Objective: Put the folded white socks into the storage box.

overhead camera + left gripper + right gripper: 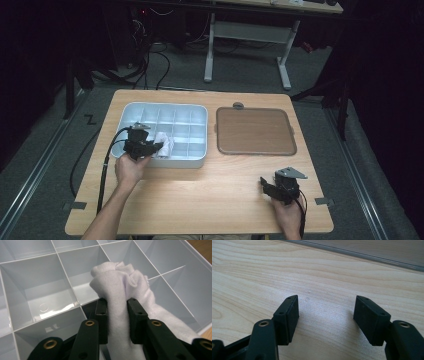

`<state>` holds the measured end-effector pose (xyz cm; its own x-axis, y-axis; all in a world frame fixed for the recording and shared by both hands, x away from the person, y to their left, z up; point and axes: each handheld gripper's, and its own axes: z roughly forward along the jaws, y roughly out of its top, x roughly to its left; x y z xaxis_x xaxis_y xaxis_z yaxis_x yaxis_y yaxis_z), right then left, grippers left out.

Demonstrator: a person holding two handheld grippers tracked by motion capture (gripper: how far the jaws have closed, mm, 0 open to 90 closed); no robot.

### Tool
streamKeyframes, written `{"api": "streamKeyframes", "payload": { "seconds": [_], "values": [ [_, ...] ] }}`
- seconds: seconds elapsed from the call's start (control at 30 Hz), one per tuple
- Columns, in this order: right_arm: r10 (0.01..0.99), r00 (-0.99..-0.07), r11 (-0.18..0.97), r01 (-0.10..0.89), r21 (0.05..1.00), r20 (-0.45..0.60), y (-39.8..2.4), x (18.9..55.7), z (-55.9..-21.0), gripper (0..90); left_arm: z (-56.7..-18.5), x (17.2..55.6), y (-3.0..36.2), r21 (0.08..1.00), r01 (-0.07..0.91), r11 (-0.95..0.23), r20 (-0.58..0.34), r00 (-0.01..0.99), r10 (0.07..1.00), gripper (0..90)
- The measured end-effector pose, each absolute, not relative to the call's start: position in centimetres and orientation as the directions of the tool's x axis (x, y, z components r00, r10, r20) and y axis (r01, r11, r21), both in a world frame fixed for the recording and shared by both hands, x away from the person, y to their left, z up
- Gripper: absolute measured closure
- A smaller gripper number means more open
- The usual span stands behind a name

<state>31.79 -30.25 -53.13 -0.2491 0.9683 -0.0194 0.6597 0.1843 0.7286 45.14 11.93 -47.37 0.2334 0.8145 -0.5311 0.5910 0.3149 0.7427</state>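
Note:
A white cloth (120, 285) is bunched up and pinched between the jaws of my left gripper (117, 302), which is shut on it. The cloth (162, 144) hangs over the front left cells of a pale compartment tray (192, 111), where my left gripper (157, 146) sits above the dividers (66, 275). My right gripper (262, 183) rests low over the bare wooden table (210, 195) at the front right. Its jaws stand wide apart in the right gripper view, with nothing between them (325, 312).
A brown flat lid or board (255, 131) with a grey rim lies right of the tray. Its edge (362, 256) runs across the top of the right gripper view. A cable (105, 170) trails from the left gripper off the table's left side. Beyond the table stands a white desk frame (247, 35).

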Motion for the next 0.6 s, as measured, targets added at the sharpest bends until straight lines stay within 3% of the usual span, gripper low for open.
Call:
{"api": "streamKeyframes", "payload": {
  "seconds": [0.6],
  "values": [
    [0.968, -0.249, 0.185, 0.659, 0.729, -0.020, -30.24, 31.78, -53.13, 37.5, -47.68, 45.34, 11.76, 0.752, 0.611, 0.249, -0.474, 0.238, 0.848, 74.6]
  ]
}}
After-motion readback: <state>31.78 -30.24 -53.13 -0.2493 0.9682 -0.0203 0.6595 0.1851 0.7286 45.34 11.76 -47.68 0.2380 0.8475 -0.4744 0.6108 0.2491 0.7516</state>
